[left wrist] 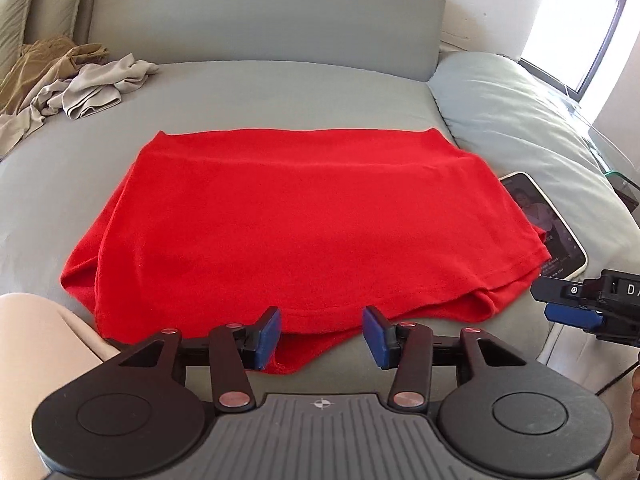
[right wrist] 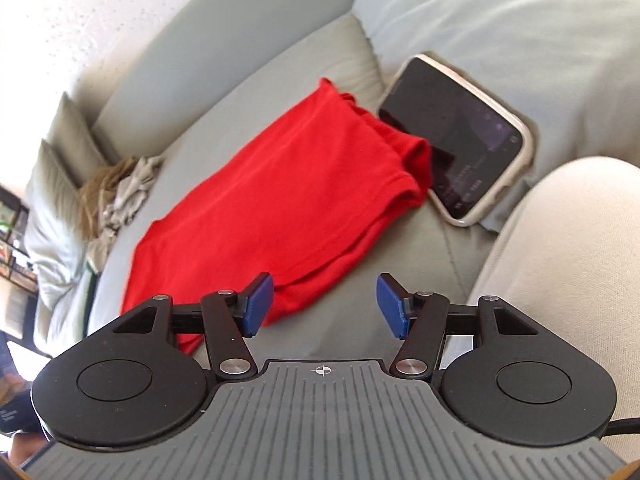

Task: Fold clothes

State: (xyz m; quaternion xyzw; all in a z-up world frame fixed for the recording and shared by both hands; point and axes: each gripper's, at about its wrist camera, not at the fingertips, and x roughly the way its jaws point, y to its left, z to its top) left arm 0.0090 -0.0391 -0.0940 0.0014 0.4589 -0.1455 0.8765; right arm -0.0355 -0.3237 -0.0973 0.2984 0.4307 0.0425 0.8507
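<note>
A red garment lies folded into a rough rectangle on the grey bed. My left gripper is open at the garment's near hem, its blue pads just over the edge, holding nothing. The right gripper shows at the right edge of the left wrist view, beside the garment's near right corner. In the right wrist view the red garment stretches away to the upper left, and my right gripper is open at its near edge with nothing between the pads.
A phone with a lit screen lies right of the garment, touching it; the phone fills the upper right of the right wrist view. A heap of tan and grey clothes sits far left. A pillow lies right. A person's knee is close.
</note>
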